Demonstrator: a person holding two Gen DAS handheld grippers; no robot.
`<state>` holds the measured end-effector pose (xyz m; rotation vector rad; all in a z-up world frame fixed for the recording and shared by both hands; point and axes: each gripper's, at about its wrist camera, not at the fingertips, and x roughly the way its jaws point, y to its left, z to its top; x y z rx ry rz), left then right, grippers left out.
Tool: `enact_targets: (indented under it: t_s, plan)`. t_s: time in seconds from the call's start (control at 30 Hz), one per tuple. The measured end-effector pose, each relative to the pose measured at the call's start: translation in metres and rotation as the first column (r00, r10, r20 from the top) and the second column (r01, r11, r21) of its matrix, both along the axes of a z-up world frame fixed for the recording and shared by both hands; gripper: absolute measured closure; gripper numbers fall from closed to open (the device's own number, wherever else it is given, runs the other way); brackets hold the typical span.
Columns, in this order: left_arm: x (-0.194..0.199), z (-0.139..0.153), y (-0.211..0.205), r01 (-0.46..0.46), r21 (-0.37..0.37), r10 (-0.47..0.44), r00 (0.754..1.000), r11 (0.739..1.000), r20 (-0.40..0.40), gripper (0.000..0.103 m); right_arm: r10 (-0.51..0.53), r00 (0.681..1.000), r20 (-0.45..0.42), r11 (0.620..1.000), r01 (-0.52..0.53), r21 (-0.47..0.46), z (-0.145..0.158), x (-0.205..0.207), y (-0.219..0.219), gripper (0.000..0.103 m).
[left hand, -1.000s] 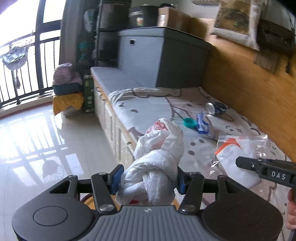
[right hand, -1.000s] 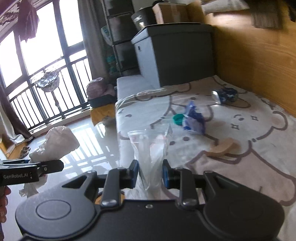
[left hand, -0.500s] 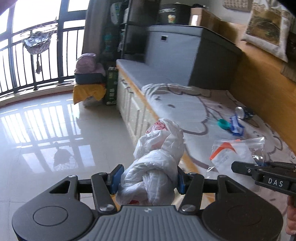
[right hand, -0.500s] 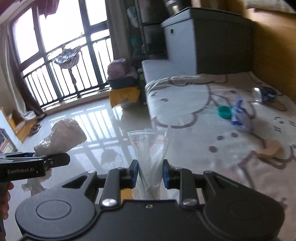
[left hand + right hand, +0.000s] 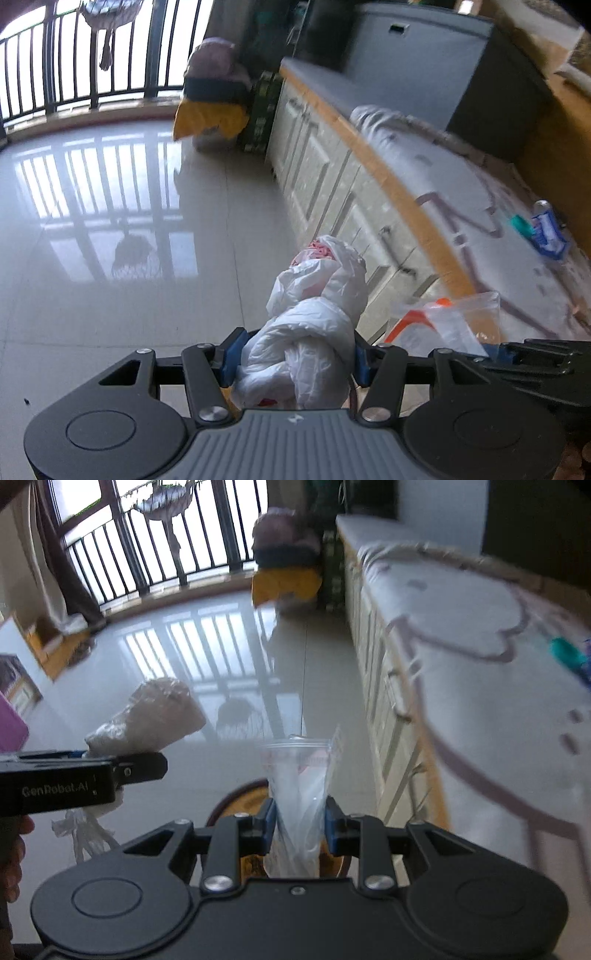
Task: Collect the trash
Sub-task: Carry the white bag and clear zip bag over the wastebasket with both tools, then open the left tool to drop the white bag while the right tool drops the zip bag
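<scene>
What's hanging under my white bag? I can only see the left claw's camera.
Observer: The right camera shows loose thin ends of the white bag dangling below the left claw.
Child: Where could it go?
Observer: A round brown rim shows on the floor, just past the right claw. I can't tell if it's a bin.
Child: And the other bag?
Observer: The clear bag stands straight up, pinched between the right claw's pads.
</scene>
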<state>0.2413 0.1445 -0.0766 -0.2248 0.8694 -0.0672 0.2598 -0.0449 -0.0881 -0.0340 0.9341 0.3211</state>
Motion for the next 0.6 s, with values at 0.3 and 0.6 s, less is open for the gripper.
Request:
enact_targets:
  t_s: [0.3, 0.6]
  plan:
    - [0.034, -0.081, 0.016, -0.013, -0.042, 0.008, 0.992, 0.999, -0.125, 0.046, 0.024, 0.989, -0.146, 0.996, -0.036, -0.083, -0.078, 0.046, 0.031, 0.075]
    - [0.056, -0.156, 0.009, 0.048, -0.022, -0.052, 0.967, 0.999, -0.248, 0.046, 0.003, 0.953, -0.303, 0.993, -0.039, -0.111, -0.144, 0.073, 0.035, 0.075]
